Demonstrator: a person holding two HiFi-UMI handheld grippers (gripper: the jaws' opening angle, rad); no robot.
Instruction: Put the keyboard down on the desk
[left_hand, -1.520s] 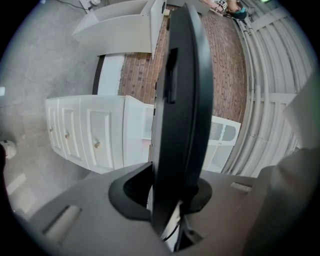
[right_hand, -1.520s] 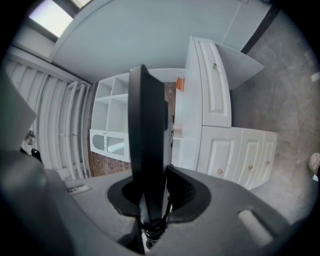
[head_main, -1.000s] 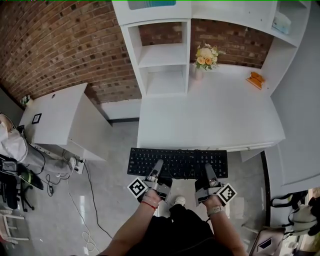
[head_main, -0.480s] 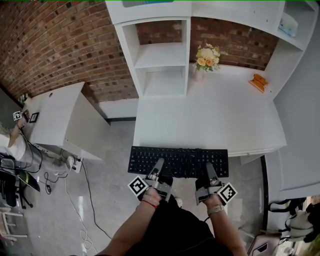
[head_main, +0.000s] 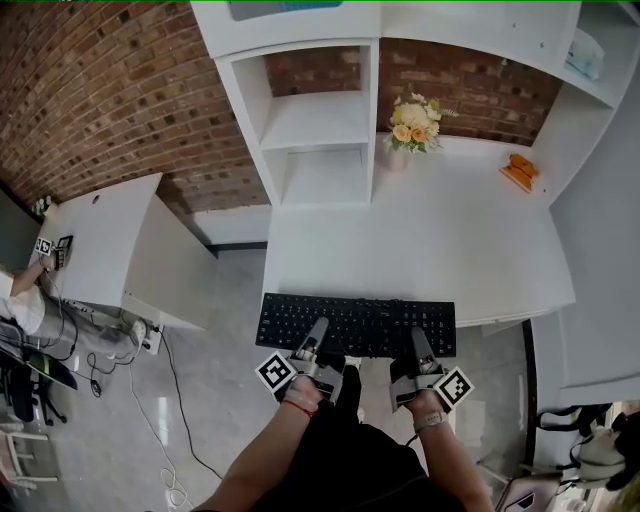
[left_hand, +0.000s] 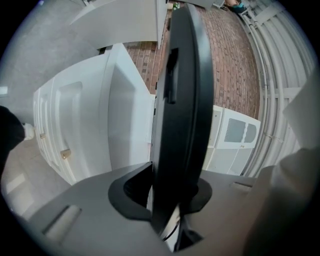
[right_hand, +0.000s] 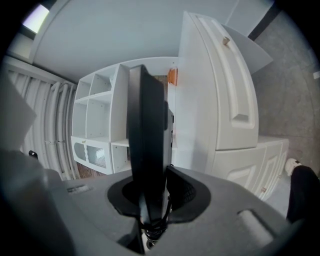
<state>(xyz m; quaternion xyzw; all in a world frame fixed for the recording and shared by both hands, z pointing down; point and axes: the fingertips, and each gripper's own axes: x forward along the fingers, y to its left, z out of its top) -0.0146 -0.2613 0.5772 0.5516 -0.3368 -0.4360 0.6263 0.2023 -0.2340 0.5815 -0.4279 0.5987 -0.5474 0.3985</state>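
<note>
Hanging level in front of the person, the black keyboard (head_main: 357, 325) sits keys-up just near of the white desk (head_main: 420, 240). In the head view its far long edge runs along the desk's near edge; whether the two touch cannot be told. Grey floor (head_main: 215, 400) shows beneath its left end.

Left gripper (head_main: 317, 332): clamped on the keyboard's near long edge, left of centre. In the left gripper view the board runs edge-on straight out from between the jaws, which are drawn in to a narrow gap filled by its thickness, pads against both faces.

Right gripper (head_main: 417, 338): same grip on the near edge, right of centre, jaws pinched onto the board edge-on.

Far on the desk stand a bunch of flowers (head_main: 412, 120) and, far right, an orange object (head_main: 520, 168). A white shelf unit (head_main: 318, 120) rises at the far left, against a brick wall (head_main: 110, 90). A white cabinet (head_main: 110, 240) stands to the left.
</note>
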